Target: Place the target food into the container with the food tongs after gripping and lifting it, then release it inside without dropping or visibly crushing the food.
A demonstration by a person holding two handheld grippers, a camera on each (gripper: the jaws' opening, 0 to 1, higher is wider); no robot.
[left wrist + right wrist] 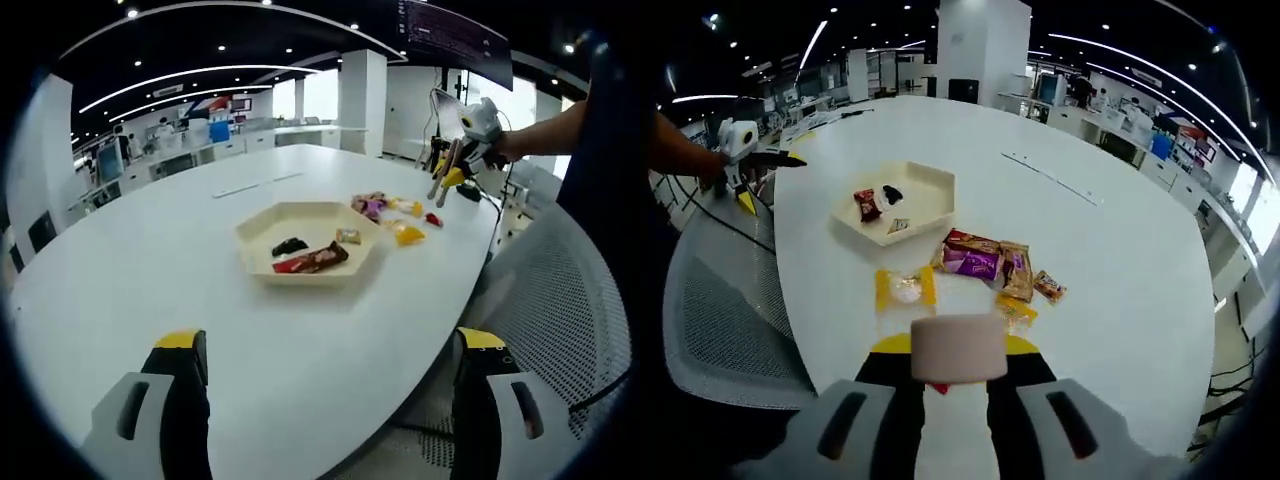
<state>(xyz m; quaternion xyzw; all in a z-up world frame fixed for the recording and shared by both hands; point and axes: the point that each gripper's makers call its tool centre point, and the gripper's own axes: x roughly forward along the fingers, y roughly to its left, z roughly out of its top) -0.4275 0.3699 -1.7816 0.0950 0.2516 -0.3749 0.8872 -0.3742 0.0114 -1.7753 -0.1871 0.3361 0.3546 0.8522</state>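
Left gripper view: left gripper (325, 385) hangs released over the counter (150, 270); the tray (262, 232) sits ahead, loose snacks (372, 205) beyond. Right gripper (948, 385) clenches the tongs (958, 347); tight squeezing risks crushing a wrapped snack (905, 288).

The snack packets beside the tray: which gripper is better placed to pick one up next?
Right. The right gripper hangs just above the snack packets. The left gripper, jaws wide apart, sits far back, beyond the hexagonal tray.
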